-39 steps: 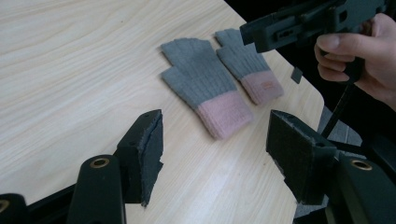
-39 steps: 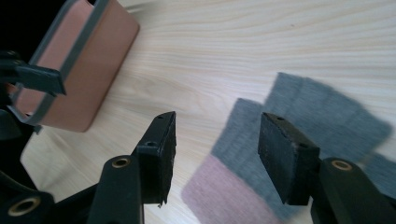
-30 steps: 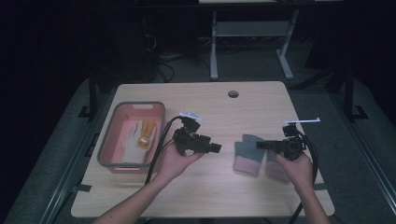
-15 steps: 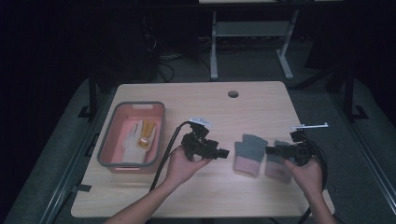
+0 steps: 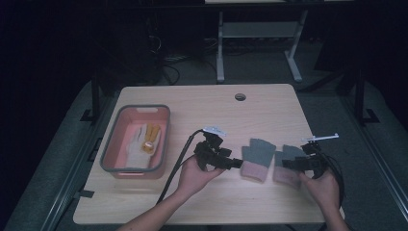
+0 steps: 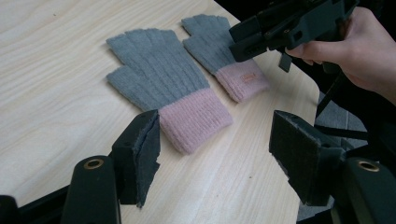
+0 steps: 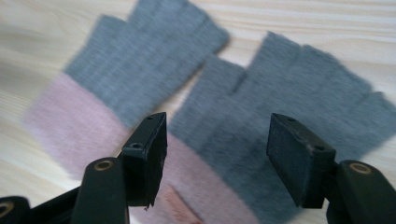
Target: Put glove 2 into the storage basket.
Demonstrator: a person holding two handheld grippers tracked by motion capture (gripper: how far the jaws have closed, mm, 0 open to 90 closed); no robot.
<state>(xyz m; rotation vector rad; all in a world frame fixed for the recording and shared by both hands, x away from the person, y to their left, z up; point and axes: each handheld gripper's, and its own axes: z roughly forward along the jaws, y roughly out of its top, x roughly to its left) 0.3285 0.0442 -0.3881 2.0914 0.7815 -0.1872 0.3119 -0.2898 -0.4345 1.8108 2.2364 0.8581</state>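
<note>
Two grey gloves with pink cuffs lie flat on the wooden surface [image 5: 192, 202], side by side and just touching. The left glove [image 5: 257, 159] sits at about 5 o'clock from the surface's middle; the right glove [image 5: 287, 163] lies just beyond it toward 4 o'clock.

Against the frames from a second ago, both hands have been brought inward and down toward the pair. The left tongs [image 5: 235, 164] are now held level at 9 o'clock of the left glove, tips just beside its pink cuff. The right tongs [image 5: 285, 164] hang over the right glove — its own view looks down on the cuff between spread jaws.

The right tongs' jaws have just been opening, with nothing pinched between them; the left stand released as well, the cuff seen ahead of their pads [image 6: 140, 154], not clamped.

This is judged an approach for a double grasp — one glove per hand, no contact made yet.

Far at 9 o'clock, a pink bin [image 5: 108, 163] holds a white and orange glove [image 5: 142, 142], untouched.
</note>
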